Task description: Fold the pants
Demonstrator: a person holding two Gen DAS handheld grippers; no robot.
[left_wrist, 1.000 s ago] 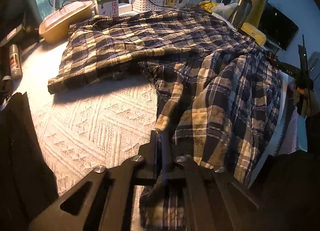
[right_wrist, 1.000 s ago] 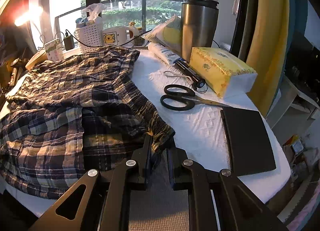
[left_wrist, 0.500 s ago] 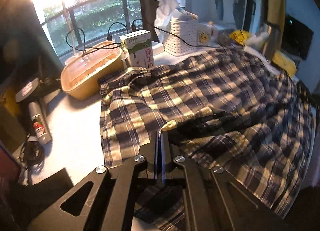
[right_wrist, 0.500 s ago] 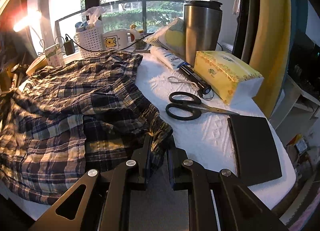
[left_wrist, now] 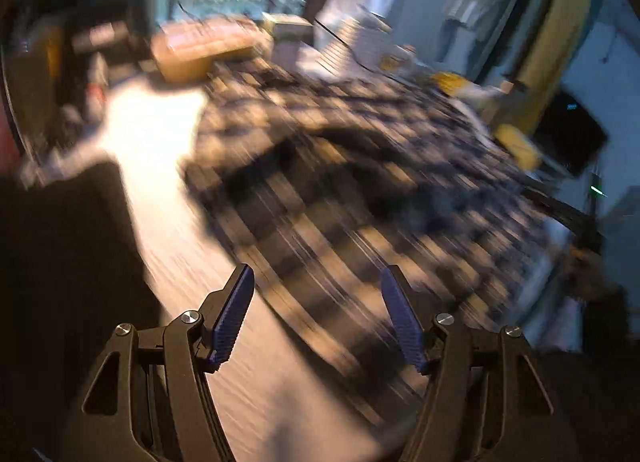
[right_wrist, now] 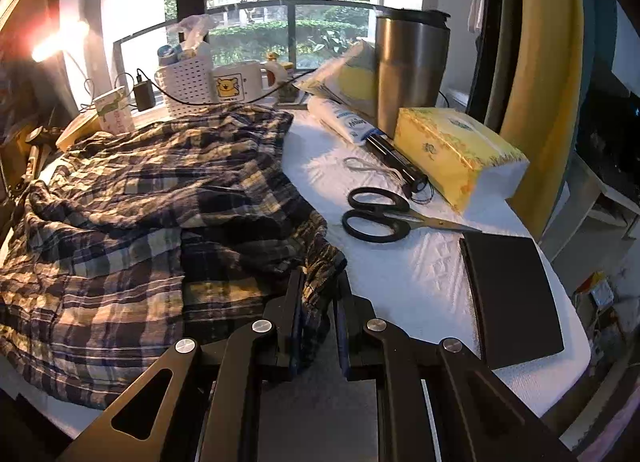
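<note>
Two grippers in frame, doing very different things. The left gripper [left_wrist: 318, 318] had its blue ribbed fingers [left_wrist: 234, 318] spread wide with nothing between them, hanging over the white textured surface [left_wrist: 160, 198] just off the near edge of the navy-and-cream plaid pants [left_wrist: 360, 182]. That view was smeared with motion blur, so not much detail there.

The right gripper [right_wrist: 318, 298] had its fingers nearly closed, pinching a corner of the plaid pants [right_wrist: 160, 222], which looked like the gathered waistband end, though I couldn't be sure. The pants lay rumpled and doubled over on the surface [right_wrist: 400, 278], covering its left half in the right wrist view, long axis running roughly from the near left edge back toward the window.

Readable stuff: a white mug [right_wrist: 236, 84] with a yellow cartoon bear printed on it, next to a white perforated plastic basket [right_wrist: 188, 86]. A small green-and-white carton [right_wrist: 114, 110] had print too small to make out. A white tube [right_wrist: 344, 122] had blue lettering I couldn't read. The yellow tissue pack [right_wrist: 456, 154] carried a mark I couldn't read either.

Also there: a tall steel tumbler [right_wrist: 410, 66], black-handled scissors [right_wrist: 384, 216] right of the pants, and a flat black pad [right_wrist: 512, 290] near the surface's right edge.
</note>
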